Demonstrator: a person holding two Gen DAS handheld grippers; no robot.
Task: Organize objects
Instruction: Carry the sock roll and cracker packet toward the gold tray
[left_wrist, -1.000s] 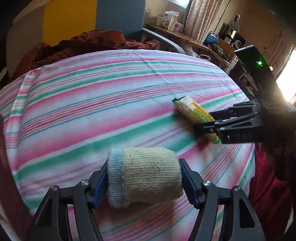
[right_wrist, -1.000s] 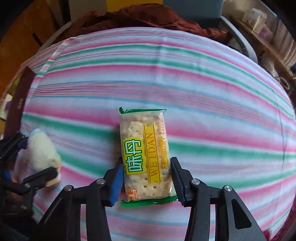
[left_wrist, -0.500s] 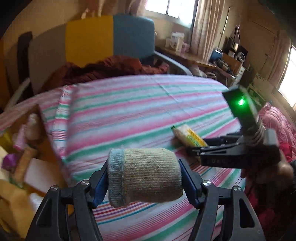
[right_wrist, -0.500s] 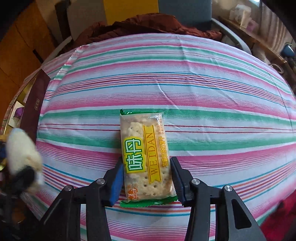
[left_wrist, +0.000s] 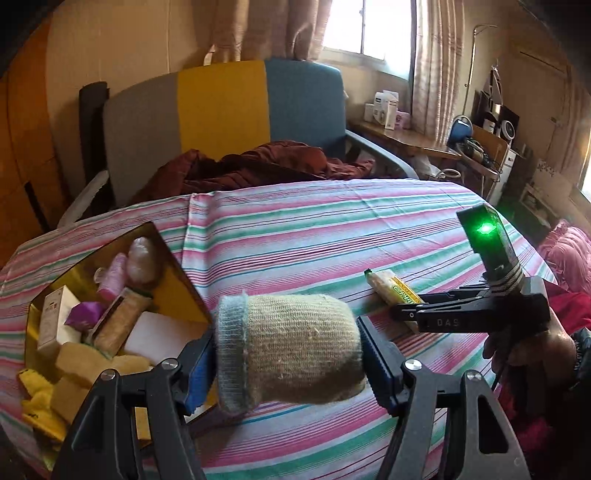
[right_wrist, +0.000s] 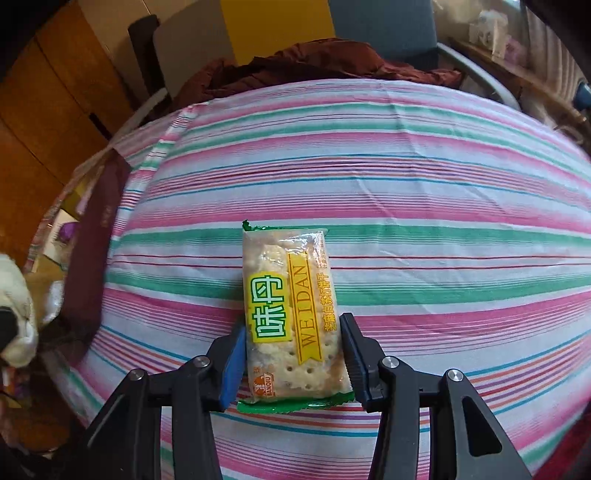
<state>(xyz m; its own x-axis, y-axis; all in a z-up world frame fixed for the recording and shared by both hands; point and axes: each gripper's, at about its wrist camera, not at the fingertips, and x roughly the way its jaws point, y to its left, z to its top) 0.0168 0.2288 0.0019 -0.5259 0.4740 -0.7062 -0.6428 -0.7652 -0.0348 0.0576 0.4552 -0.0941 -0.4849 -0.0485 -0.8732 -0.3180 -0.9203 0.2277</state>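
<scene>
Left gripper (left_wrist: 286, 363) clamps a sock (left_wrist: 291, 352) (right gripper (right_wrist: 293, 363) pinches a cracker packet (right_wrist: 290, 314)); next, probably, carrying both to the box (left_wrist: 177, 291).

A striped bedsheet (left_wrist: 332, 236) bears an open box (left_wrist: 177, 273) of oddments.

My rolled sock (left_wrist: 288, 350) hides the box's (left_wrist: 177, 284) near corner. In the right wrist view that sock (right_wrist: 14, 317) is a blurred pale lump cut off at the left edge. My right hand-held gripper (left_wrist: 402, 314) covers the cracker packet's (left_wrist: 388, 286) near end.
</scene>
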